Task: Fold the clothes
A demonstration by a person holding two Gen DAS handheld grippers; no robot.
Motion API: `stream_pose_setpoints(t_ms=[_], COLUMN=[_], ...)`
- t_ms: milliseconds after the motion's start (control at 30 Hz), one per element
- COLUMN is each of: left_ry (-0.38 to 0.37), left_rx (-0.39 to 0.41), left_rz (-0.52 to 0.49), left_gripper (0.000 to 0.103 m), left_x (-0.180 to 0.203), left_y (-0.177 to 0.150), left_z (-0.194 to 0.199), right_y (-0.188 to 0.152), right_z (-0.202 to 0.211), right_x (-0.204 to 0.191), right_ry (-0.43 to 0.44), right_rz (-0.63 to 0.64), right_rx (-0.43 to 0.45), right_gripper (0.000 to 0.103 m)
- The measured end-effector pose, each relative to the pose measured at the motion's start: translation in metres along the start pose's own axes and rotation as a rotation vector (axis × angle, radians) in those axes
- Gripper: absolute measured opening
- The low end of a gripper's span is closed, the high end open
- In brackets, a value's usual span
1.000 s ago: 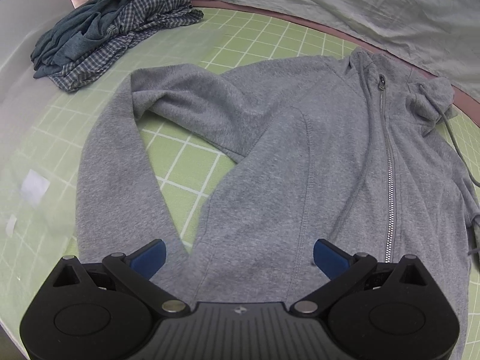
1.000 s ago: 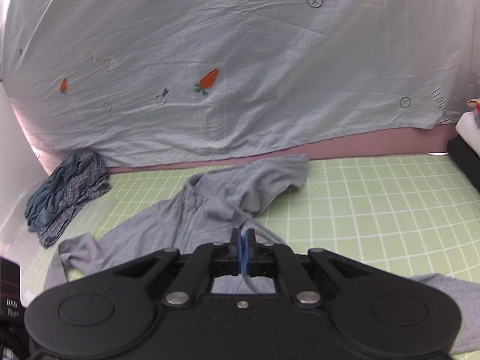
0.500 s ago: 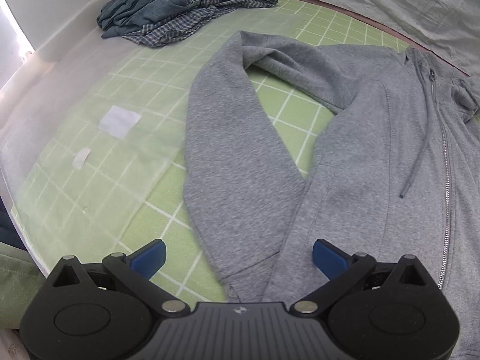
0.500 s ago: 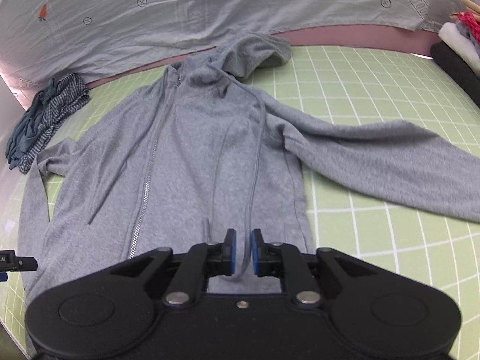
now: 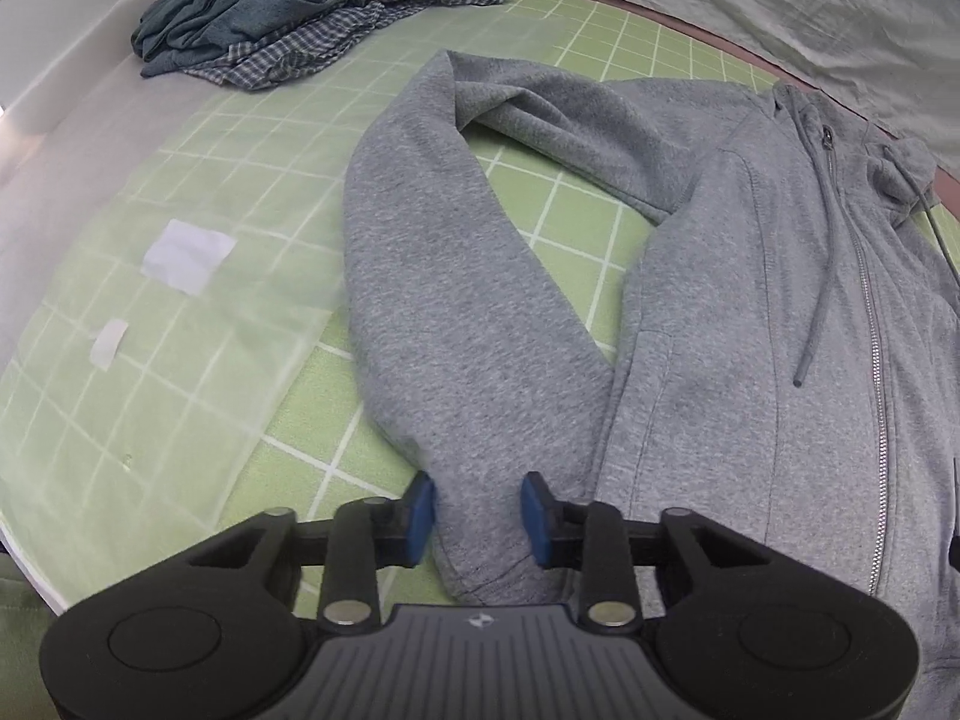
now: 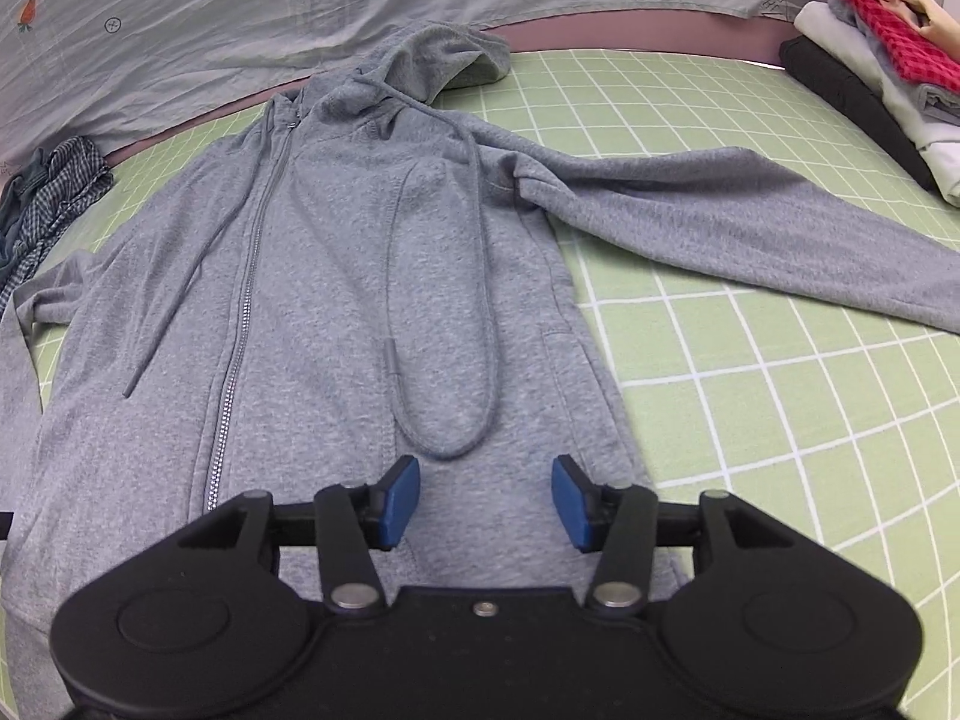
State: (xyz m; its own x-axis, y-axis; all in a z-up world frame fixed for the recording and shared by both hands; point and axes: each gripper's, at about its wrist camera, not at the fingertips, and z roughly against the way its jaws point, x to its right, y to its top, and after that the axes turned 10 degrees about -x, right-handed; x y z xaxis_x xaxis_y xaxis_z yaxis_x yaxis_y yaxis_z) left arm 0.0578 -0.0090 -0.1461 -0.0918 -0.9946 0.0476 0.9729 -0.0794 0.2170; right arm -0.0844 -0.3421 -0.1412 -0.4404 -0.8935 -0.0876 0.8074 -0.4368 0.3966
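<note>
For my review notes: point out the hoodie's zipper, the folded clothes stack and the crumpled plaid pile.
zipper (image 6: 240, 324): right wrist view, mid-length teeth.
folded clothes stack (image 6: 840, 81): right wrist view, black bottom layer.
crumpled plaid pile (image 5: 312, 18): left wrist view, centre.

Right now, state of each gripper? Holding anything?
Left gripper: jaws closing around the cuff end of the grey hoodie's sleeve.
Right gripper: jaws opening, empty, above the hoodie's front panel.

Open mat (image 6: 780, 420): free at 3 o'clock of hoodie (image 6: 336, 276).
Obstacles: crumpled clothes (image 5: 312, 6) at 10 o'clock; folded stack (image 6: 876, 78) at 2 o'clock.
</note>
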Motion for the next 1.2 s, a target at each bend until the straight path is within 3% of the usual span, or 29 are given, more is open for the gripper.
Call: stream_pose_setpoints(t_ms=[67,233,433,533,600,733,933,1100,1200], left_ry=[-0.025,-0.08,0.002,0.092,0.147,0.116,0.061,0.067,0.122], left_rx=[0.004,0.041,0.139,0.15,0.148,0.126,0.118,0.073,0.047], left_rz=[-0.017,0.029,0.104,0.151,0.179,0.194,0.111,0.03,0.015], left_gripper=[0.006,0.005,0.005,0.006,0.011,0.025,0.054,0.067,0.068], left_x=[-0.002,-0.024,-0.075,-0.103,-0.12,-0.137,-0.105,-0.07,-0.056], left_y=[0.001,0.003,0.023,0.033,0.037,0.033,0.017,0.008,0.004], left_z=[0.0,0.013,0.041,0.04,0.038,0.037,0.035,0.019,0.007], right_y=[-0.001,-0.002,-0.003,-0.002,-0.003,-0.004,-0.007,-0.01,-0.01], right_z=[-0.001,-0.003,-0.005,-0.005,-0.005,-0.006,-0.006,-0.006,-0.006], right_x=[-0.004,-0.012,-0.018,-0.019,-0.02,-0.021,-0.021,-0.02,-0.017], right_ry=[-0.023,-0.068,-0.1,-0.108,-0.112,-0.118,-0.118,-0.113,-0.1], right_rz=[-0.004,-0.03,-0.047,-0.059,-0.06,-0.055,-0.049,-0.029,-0.004], right_rx=[0.006,0.02,0.036,0.038,0.04,0.05,0.069,0.084,0.091], right_gripper=[0.053,0.055,0.055,0.056,0.056,0.056,0.057,0.057,0.058])
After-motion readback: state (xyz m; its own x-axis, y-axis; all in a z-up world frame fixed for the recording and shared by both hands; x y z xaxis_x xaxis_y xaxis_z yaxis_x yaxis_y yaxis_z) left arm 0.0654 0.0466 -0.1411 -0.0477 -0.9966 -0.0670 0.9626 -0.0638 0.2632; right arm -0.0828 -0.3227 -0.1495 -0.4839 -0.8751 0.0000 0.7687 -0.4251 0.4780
